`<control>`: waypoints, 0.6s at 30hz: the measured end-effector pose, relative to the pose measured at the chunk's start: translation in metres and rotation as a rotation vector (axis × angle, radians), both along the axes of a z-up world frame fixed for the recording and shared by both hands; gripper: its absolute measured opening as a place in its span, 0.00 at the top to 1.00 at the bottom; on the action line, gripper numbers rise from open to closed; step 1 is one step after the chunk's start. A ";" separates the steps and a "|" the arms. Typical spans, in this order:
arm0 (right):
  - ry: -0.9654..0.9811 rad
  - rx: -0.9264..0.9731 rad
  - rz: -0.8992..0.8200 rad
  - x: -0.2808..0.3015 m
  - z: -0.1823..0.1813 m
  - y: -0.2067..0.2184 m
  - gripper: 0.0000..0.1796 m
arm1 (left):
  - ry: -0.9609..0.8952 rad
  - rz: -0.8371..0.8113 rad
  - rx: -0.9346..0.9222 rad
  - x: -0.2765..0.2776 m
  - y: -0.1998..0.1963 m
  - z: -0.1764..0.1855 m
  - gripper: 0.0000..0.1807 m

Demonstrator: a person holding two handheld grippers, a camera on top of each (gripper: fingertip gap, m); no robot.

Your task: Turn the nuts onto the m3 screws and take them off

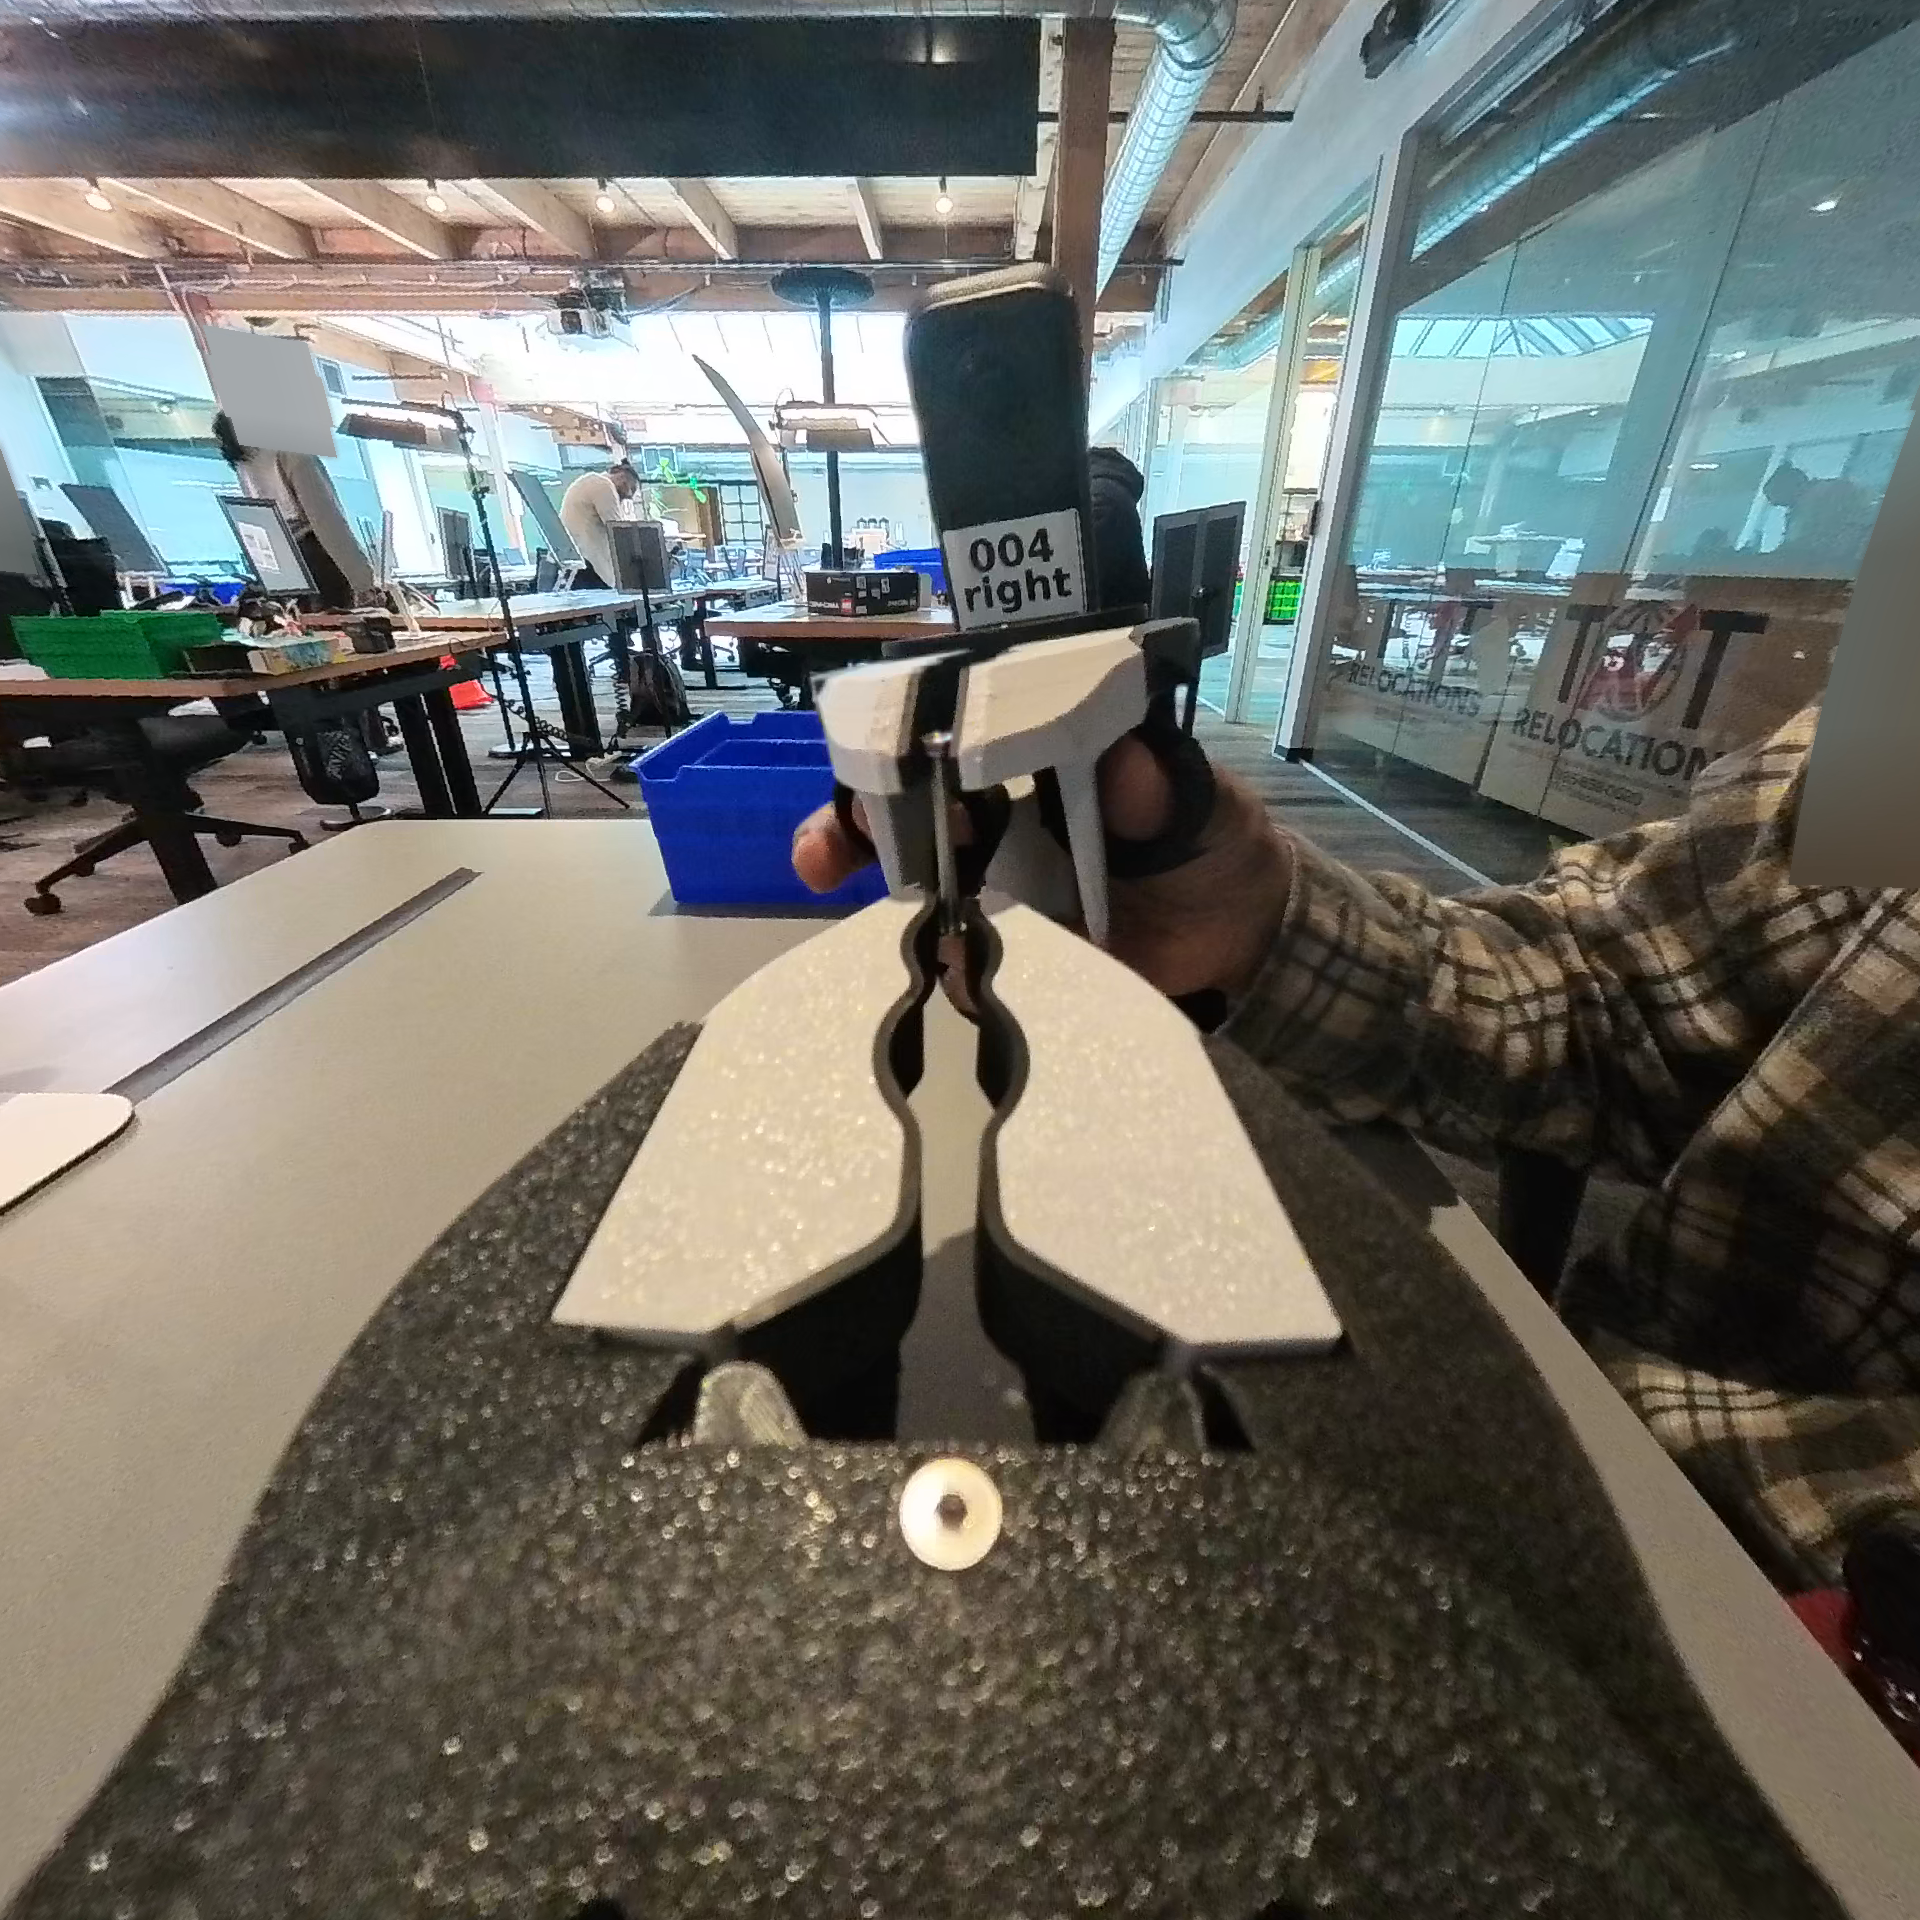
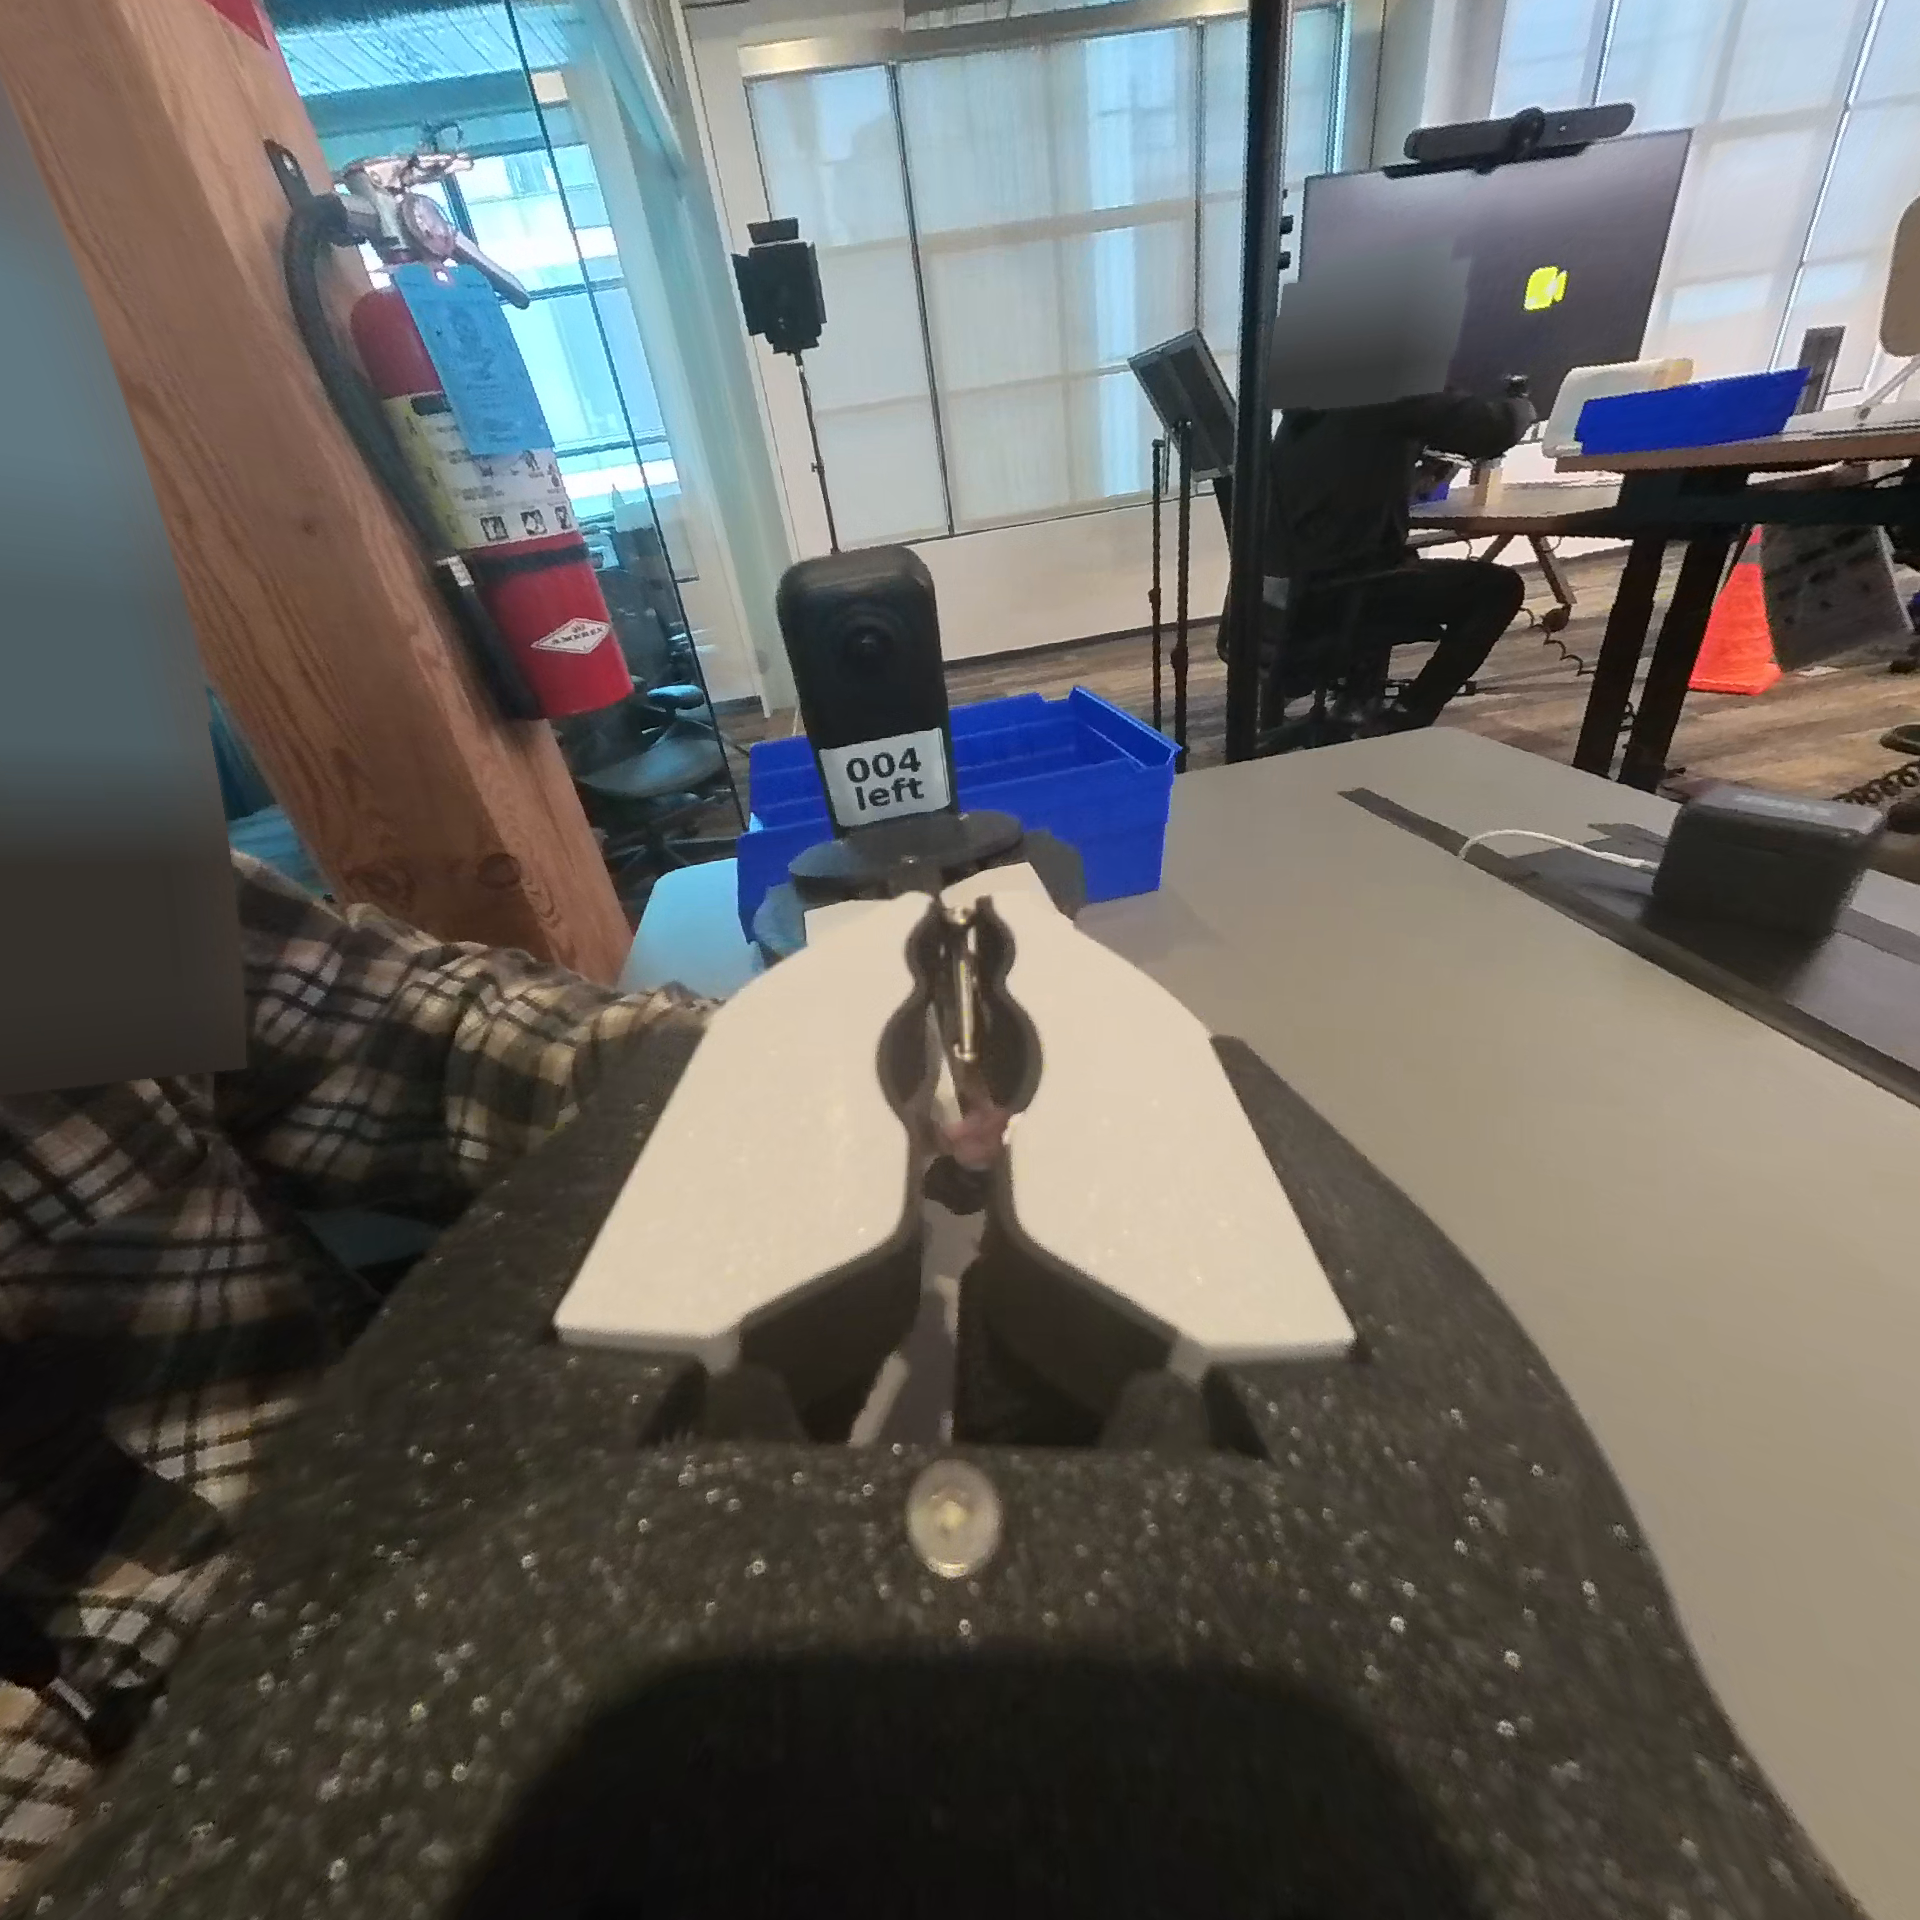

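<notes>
In the left wrist view, my right gripper (image 1: 940, 748) is a little above the grey table (image 1: 312, 1039), fingers pointing down. It is shut on a thin metal screw (image 1: 943, 821) near its head. The screw hangs upright. My left gripper (image 1: 951, 925) is closed around the screw's lower end, where a small nut sits, barely visible between the tips. In the right wrist view, the screw (image 2: 966, 997) lies along the gap between my right gripper's (image 2: 961, 920) closed fingers. The left gripper's camera body (image 2: 860, 644) is just beyond them.
A blue bin (image 1: 727, 821) stands at the table's far edge behind the grippers and shows in the right wrist view (image 2: 1091, 790). A black box with a white cable (image 2: 1756, 873) sits on a dark strip at the right. A hand in a plaid sleeve (image 1: 1195, 883) holds the right gripper. The tips of both grippers are at nearly the same place.
</notes>
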State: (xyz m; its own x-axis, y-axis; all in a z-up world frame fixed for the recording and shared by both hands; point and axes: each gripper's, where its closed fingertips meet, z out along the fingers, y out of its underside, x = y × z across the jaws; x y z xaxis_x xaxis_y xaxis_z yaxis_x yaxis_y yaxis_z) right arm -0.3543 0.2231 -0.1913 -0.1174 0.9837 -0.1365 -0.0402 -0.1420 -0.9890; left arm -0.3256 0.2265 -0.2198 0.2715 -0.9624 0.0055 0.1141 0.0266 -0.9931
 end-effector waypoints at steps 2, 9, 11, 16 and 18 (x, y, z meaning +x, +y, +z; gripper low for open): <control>-0.004 0.012 0.004 0.001 0.000 0.000 0.97 | -0.001 -0.004 -0.001 0.000 0.000 0.000 0.98; 0.013 0.061 0.076 0.002 0.003 -0.009 0.97 | -0.023 -0.062 -0.003 0.003 -0.008 0.003 0.98; 0.017 0.071 0.131 0.005 0.004 -0.014 0.97 | -0.036 -0.093 0.002 0.004 -0.012 0.005 0.98; 0.039 0.060 0.208 0.011 0.008 -0.019 0.97 | -0.063 -0.156 0.015 0.005 -0.022 0.010 0.98; 0.045 0.059 0.231 0.012 0.010 -0.022 0.97 | -0.075 -0.171 0.011 0.005 -0.023 0.011 0.98</control>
State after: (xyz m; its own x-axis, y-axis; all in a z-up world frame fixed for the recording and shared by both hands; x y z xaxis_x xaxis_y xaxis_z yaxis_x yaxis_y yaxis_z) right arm -0.3425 0.2013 -0.1817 -0.3447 0.9362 -0.0687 -0.0581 -0.0943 -0.9938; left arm -0.3204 0.2033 -0.2087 0.1030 -0.9946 0.0090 0.1916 0.0109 -0.9814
